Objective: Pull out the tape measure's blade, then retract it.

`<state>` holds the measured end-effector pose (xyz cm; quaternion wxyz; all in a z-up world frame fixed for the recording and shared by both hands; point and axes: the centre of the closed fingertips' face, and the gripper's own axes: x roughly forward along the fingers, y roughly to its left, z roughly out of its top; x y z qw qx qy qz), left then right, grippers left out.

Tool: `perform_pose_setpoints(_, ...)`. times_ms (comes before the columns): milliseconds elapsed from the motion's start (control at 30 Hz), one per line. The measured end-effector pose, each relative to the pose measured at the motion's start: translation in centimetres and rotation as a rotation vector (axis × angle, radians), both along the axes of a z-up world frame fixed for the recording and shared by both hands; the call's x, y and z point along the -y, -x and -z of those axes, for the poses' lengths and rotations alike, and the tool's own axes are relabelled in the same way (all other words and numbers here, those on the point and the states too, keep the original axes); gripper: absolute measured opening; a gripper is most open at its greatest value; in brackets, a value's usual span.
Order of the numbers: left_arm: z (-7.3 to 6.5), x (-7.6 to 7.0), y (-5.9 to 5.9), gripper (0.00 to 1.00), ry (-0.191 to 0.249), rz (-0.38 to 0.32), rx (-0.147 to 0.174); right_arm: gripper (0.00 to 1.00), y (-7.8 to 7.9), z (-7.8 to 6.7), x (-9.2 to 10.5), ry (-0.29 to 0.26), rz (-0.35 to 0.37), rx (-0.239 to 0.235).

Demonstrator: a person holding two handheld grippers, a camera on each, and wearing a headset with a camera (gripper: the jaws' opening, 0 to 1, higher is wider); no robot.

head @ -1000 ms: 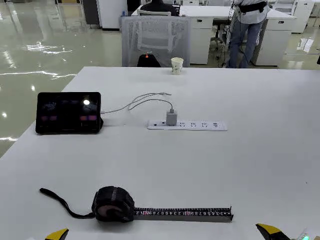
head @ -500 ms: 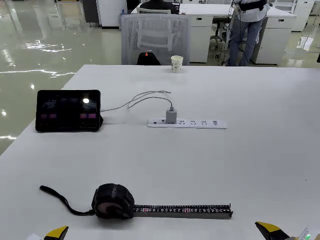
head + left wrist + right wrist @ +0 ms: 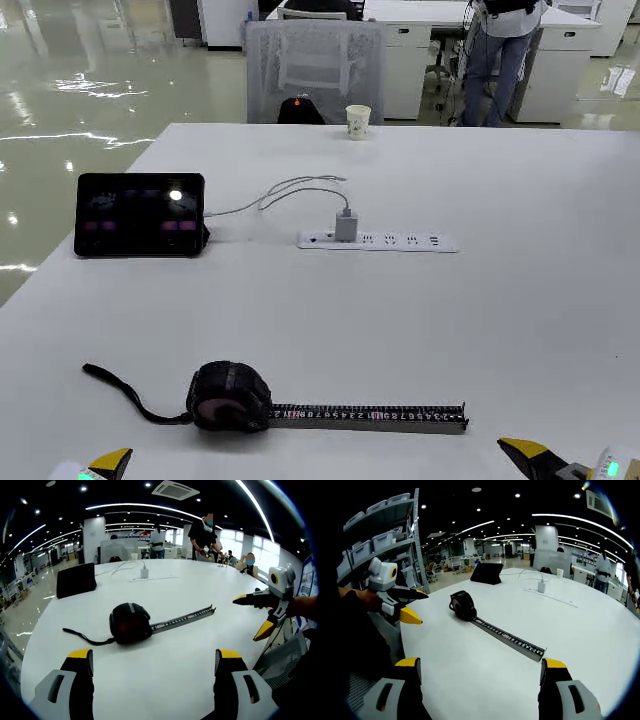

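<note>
Lying low in the head view near the white table's (image 3: 520, 300) near edge, the black tape measure (image 3: 229, 396) has its blade (image 3: 370, 416) drawn out flat to the right, with broad bare tabletop between it and the power strip (image 3: 380, 241) and tablet (image 3: 140, 214) higher up. The left gripper (image 3: 154, 655) and right gripper (image 3: 480, 662) hover at the bottom corners, jaws spread wide, holding nothing, clear of the tape measure. A paper cup (image 3: 357, 121) stands at the far edge, top centre; its contents cannot be seen.
</note>
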<state>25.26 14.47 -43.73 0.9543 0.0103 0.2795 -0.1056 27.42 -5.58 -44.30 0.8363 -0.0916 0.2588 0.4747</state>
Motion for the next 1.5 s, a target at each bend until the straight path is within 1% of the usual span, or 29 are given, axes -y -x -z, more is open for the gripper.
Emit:
perform_pose_setpoints(100,0.2,0.0,-0.2,0.99,-0.006,-0.004,-0.005,0.99,-0.1,0.2,0.1,0.004,-0.016,-0.004)
perform_pose_setpoints(200,0.3,0.1,-0.4,0.99,0.0,-0.008,-0.009,0.99,-0.3,0.3,0.2,0.007,-0.036,0.001)
perform_pose_setpoints(333,0.6,0.1,-0.6,0.99,-0.005,-0.009,-0.011,0.98,-0.5,0.6,0.5,0.033,-0.096,0.004)
perform_pose_setpoints(533,0.7,0.0,-1.3,0.99,0.001,-0.024,-0.013,0.97,-0.9,1.0,1.0,0.054,-0.134,-0.005)
perform_pose_setpoints(700,0.8,-0.1,-1.8,0.99,0.003,-0.036,-0.013,0.95,-1.3,1.7,1.6,0.083,-0.162,-0.008)
perform_pose_setpoints(800,0.9,-0.1,-2.1,0.99,0.02,-0.046,-0.01,0.93,-1.5,2.0,1.8,0.107,-0.188,-0.003)
perform_pose_setpoints(1033,1.0,-0.3,-2.8,0.99,0.02,-0.061,-0.008,0.91,-2.1,2.6,2.1,0.13,-0.222,-0.008)
perform_pose_setpoints(1200,1.1,-0.4,-3.5,0.99,0.022,-0.073,-0.008,0.88,-2.5,3.0,2.2,0.145,-0.247,-0.008)
perform_pose_setpoints(1267,1.2,-0.5,-3.8,0.99,0.017,-0.075,-0.008,0.86,-2.7,3.2,2.3,0.153,-0.258,-0.008)
perform_pose_setpoints(1500,1.5,-0.6,-4.5,0.99,0.017,-0.087,-0.015,0.82,-3.9,3.4,2.4,0.165,-0.274,-0.001)
